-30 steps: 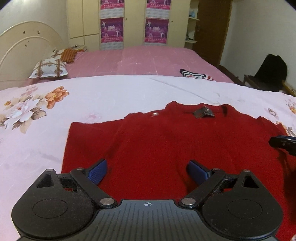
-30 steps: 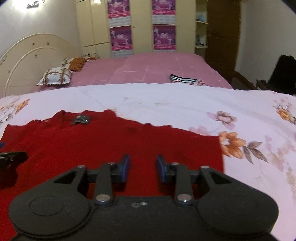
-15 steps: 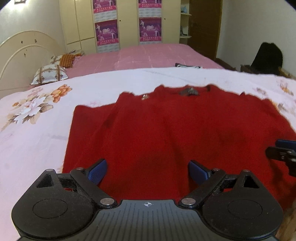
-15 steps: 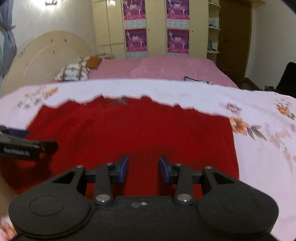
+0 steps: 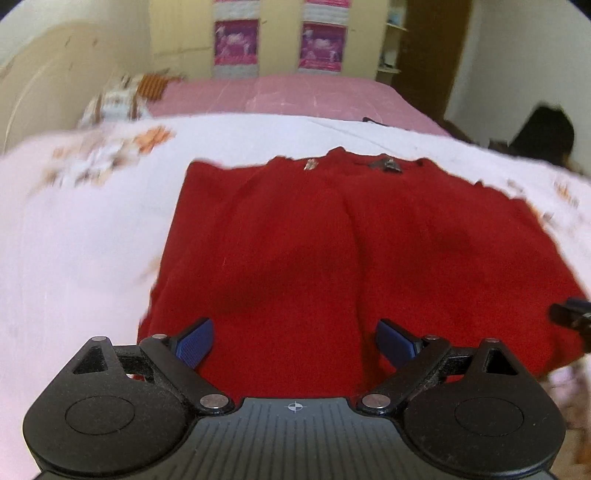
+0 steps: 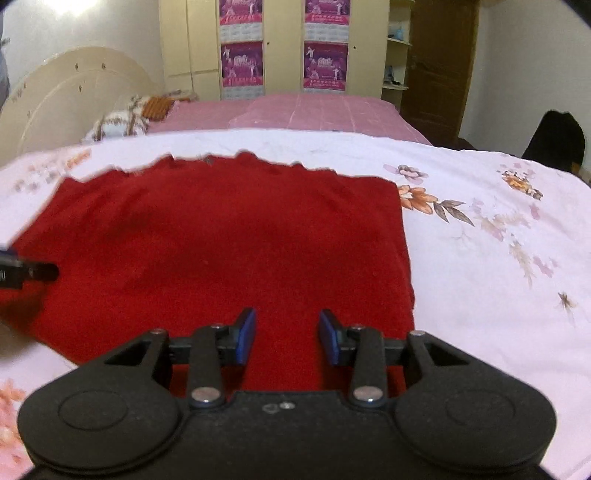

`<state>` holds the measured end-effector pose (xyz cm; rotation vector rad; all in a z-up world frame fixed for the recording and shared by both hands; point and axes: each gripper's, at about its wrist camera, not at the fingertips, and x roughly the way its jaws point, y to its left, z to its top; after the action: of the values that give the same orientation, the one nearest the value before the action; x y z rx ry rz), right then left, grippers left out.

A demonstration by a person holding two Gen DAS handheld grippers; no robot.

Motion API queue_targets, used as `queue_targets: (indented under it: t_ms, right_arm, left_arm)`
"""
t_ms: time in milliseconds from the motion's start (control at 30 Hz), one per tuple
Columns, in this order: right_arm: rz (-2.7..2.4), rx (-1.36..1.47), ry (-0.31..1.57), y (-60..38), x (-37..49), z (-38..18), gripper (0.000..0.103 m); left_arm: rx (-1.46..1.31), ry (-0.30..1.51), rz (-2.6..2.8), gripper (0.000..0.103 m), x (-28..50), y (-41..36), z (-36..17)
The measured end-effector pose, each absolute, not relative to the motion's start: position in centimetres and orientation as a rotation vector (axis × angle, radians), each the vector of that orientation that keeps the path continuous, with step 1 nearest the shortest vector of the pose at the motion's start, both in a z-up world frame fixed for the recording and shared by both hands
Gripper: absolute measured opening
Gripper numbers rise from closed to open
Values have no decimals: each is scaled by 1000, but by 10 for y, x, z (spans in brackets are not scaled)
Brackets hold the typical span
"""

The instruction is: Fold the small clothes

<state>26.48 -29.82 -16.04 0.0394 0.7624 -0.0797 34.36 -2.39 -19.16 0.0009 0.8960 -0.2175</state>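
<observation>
Lying flat on the floral bedsheet (image 6: 480, 258), collar far side, the red sweater (image 5: 351, 258) is seen w/ its near hem now under both tongs, further off a sec ago. Left tongs (image 5: 295, 343) are held wide, nothing gripped; right tongs (image 6: 287, 336) have just been opening, gap narrow, empty. Hem pickup is prob. next.

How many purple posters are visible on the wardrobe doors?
4. In the right wrist view: upper left poster, lower left poster, upper right poster, lower right poster. The upper two are cut off.
</observation>
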Motion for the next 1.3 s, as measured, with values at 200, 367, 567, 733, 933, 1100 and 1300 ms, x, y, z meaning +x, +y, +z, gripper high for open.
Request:
queue_targets:
  t_ms: [200, 367, 567, 733, 933, 1100, 1300]
  right_arm:
    - [6, 48, 720, -271, 259, -146, 40]
    - [60, 62, 728, -251, 263, -147, 42]
    - [83, 44, 724, -234, 272, -151, 51]
    - [94, 48, 713, -230, 284, -153, 51]
    - [86, 53, 702, -230, 310, -157, 49]
    - [81, 29, 679, -229, 333, -155, 48]
    - [55, -105, 717, -217, 347, -182, 50]
  left_arm:
    - [-232, 952, -203, 94, 311, 11, -195]
    - [-426, 987, -193, 94, 301, 31, -211]
    - [-554, 946, -215, 103, 299, 39, -219]
    - [-659, 870, -213, 103, 312, 46, -229]
    - [-741, 770, -215, 91, 328, 45, -238]
    - [-810, 801, -174, 23, 353, 48, -251]
    - [-778, 802, -165, 22, 357, 43, -247]
